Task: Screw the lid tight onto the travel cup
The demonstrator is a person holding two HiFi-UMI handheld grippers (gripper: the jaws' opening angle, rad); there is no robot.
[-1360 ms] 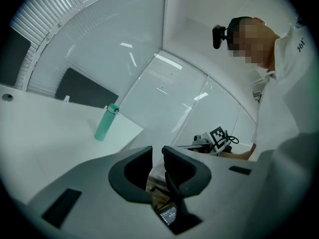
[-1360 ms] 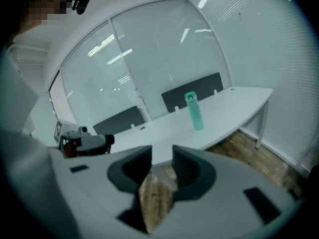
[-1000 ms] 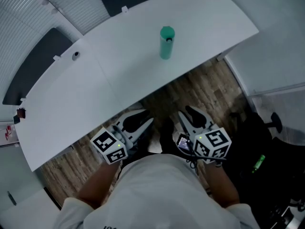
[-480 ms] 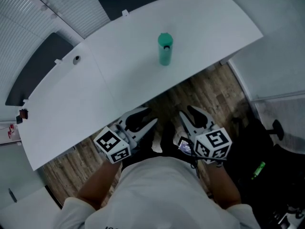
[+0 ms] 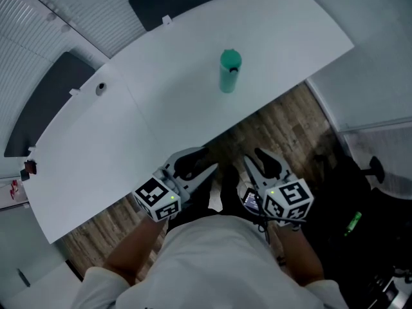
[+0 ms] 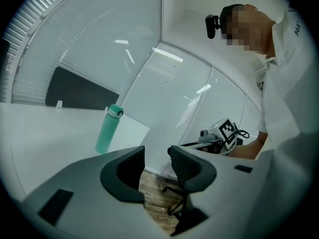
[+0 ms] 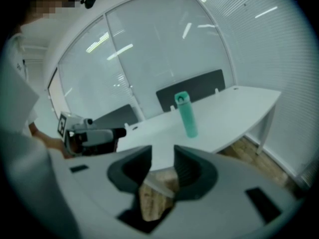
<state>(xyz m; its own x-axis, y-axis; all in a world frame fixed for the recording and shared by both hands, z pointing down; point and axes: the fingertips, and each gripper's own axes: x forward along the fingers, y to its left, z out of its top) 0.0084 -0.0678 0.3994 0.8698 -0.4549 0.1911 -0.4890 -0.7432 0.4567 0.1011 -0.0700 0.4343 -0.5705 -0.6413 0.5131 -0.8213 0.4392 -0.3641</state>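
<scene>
A mint-green travel cup [image 5: 230, 71] with its lid on stands upright on the white table [image 5: 154, 114], near the front edge. It also shows in the left gripper view [image 6: 108, 129] and the right gripper view [image 7: 186, 114], well beyond the jaws. Both grippers hang low in front of the person's body, off the table and over the floor. On my left gripper [image 5: 201, 161] the jaws are opening and hold nothing [image 6: 156, 156]. My right gripper [image 5: 256, 159] is open with a narrow gap and empty [image 7: 163, 156].
The curved table has a cable grommet [image 5: 100, 89] at the left. Dark screens [image 5: 38, 102] stand behind its far edge. Wood floor [image 5: 277, 127] lies between table and person. A black office chair [image 5: 351, 172] sits to the right. Glass walls with blinds surround the room.
The left gripper has drifted a little right and forward, and its jaws have spread wider. The right gripper has barely moved. The cup stays where it was.
</scene>
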